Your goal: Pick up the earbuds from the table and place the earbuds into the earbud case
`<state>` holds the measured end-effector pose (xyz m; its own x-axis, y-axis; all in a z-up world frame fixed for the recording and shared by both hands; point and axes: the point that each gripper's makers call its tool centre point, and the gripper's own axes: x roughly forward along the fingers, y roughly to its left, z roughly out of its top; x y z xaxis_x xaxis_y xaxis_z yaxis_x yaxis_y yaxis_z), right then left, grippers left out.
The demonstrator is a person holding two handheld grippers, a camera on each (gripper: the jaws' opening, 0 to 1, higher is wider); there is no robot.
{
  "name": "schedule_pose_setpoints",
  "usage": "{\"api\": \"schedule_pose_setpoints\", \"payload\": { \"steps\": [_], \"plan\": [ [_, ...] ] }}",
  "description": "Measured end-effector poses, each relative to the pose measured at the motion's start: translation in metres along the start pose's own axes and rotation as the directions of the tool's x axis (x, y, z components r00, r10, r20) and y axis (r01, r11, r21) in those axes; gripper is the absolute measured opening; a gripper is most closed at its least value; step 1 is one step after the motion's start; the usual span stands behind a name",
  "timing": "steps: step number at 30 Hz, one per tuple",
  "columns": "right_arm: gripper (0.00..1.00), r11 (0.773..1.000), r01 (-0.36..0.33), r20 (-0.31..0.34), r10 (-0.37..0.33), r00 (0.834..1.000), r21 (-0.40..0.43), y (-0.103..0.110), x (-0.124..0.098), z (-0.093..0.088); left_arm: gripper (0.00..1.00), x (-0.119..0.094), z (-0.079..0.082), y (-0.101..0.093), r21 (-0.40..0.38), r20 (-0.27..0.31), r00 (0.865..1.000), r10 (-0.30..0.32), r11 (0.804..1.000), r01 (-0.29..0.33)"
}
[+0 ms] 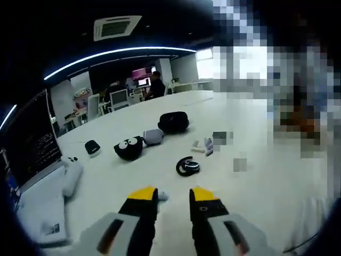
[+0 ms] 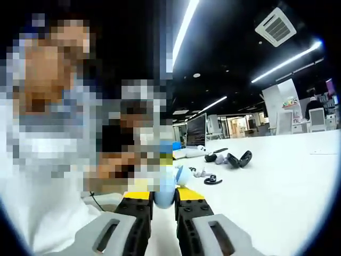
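White tabletop [image 1: 266, 176] stretches through a dim office under strip lights. On it lie a black hook-shaped earbud [image 1: 187, 166], a black pouch with cartoon eyes [image 1: 129, 148] and a small black oval case [image 1: 92, 147]. The left gripper [image 1: 173, 196] hovers short of the earbud, jaws spread and empty. The right gripper [image 2: 164, 194] pinches a pale blue rounded object [image 2: 166, 191]. Picking up seems barely begun; next the left jaws must reach forward over the earbud.

A wide white bench [image 1: 256, 192] carries scattered small things. A black ear-hook earbud [image 1: 187, 166] lies near its middle. Beyond the earbud sit a black pouch [image 1: 173, 121], a grey case [image 1: 153, 136] and a black toy with round eyes [image 1: 129, 148]; a small black case [image 1: 92, 147] lies further left.
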<state>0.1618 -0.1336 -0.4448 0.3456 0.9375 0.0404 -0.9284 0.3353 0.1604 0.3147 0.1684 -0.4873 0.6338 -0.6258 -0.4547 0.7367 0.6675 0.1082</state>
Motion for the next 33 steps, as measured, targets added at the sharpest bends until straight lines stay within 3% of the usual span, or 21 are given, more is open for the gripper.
{"api": "schedule_pose_setpoints", "payload": {
  "steps": [4, 9, 13, 14, 16, 18, 19, 21, 22, 24, 25, 27, 30, 33],
  "plan": [
    [0.15, 1.000, 0.000, -0.002, 0.000, 1.000, 0.001, 0.000, 0.000, 0.000, 0.25, 0.009, -0.011, 0.010, -0.018, -0.046, 0.999, -0.006, 1.000, 0.005],
    [0.15, 1.000, 0.000, 0.001, 0.000, 1.000, 0.007, 0.000, 0.001, 0.000, 0.25, 0.013, -0.006, 0.007, 0.017, -0.105, 0.994, -0.012, 1.000, 0.014],
    [0.15, 1.000, -0.001, -0.003, 0.001, 1.000, 0.007, 0.000, 0.001, -0.001, 0.24, 0.014, -0.006, 0.003, 0.132, -0.265, 0.964, -0.029, 0.989, 0.066],
    [0.15, 1.000, -0.001, -0.003, 0.001, 1.000, 0.008, 0.000, 0.001, -0.001, 0.23, 0.012, -0.006, 0.003, 0.177, -0.310, 0.950, -0.039, 0.979, 0.098],
    [0.15, 1.000, -0.003, -0.001, 0.003, 1.000, 0.012, 0.000, 0.001, 0.000, 0.22, 0.011, 0.002, 0.008, 0.250, -0.345, 0.938, -0.031, 0.960, 0.123],
    [0.15, 1.000, -0.003, 0.000, 0.003, 1.000, 0.015, -0.001, 0.001, 0.000, 0.21, 0.008, 0.009, 0.005, 0.323, -0.394, 0.914, -0.096, 0.916, 0.236],
    [0.15, 1.000, -0.004, 0.000, 0.004, 1.000, 0.015, -0.001, 0.001, 0.000, 0.21, 0.009, 0.012, 0.008, 0.350, -0.415, 0.904, -0.100, 0.900, 0.260],
    [0.15, 1.000, -0.005, -0.002, 0.005, 1.000, 0.015, 0.000, 0.001, 0.000, 0.21, 0.010, 0.014, 0.005, 0.462, -0.464, 0.875, -0.136, 0.806, 0.370],
    [0.15, 1.000, -0.006, -0.002, 0.006, 1.000, 0.015, 0.000, 0.001, -0.001, 0.21, 0.012, 0.012, 0.003, 0.467, -0.491, 0.857, -0.153, 0.785, 0.408],
    [0.15, 1.000, -0.007, -0.002, 0.007, 1.000, 0.015, 0.000, 0.001, 0.000, 0.20, 0.018, 0.007, 0.001, 0.505, -0.544, 0.823, -0.165, 0.719, 0.478],
    [0.15, 1.000, -0.007, -0.001, 0.007, 1.000, 0.016, 0.000, 0.001, 0.000, 0.20, 0.020, 0.006, -0.002, 0.513, -0.555, 0.814, -0.174, 0.698, 0.499],
    [0.15, 1.000, -0.007, 0.001, 0.007, 1.000, 0.017, -0.001, 0.001, 0.000, 0.20, 0.023, -0.002, -0.003, 0.516, -0.603, 0.778, -0.179, 0.656, 0.551],
    [0.15, 1.000, -0.009, 0.001, 0.009, 1.000, 0.018, 0.000, 0.001, 0.000, 0.20, 0.024, -0.009, -0.001, 0.507, -0.643, 0.745, -0.177, 0.631, 0.587],
    [0.15, 1.000, -0.012, -0.001, 0.012, 1.000, 0.018, 0.000, 0.001, 0.000, 0.20, 0.024, -0.016, 0.000, 0.487, -0.671, 0.721, -0.171, 0.632, 0.603]
  ]
}}
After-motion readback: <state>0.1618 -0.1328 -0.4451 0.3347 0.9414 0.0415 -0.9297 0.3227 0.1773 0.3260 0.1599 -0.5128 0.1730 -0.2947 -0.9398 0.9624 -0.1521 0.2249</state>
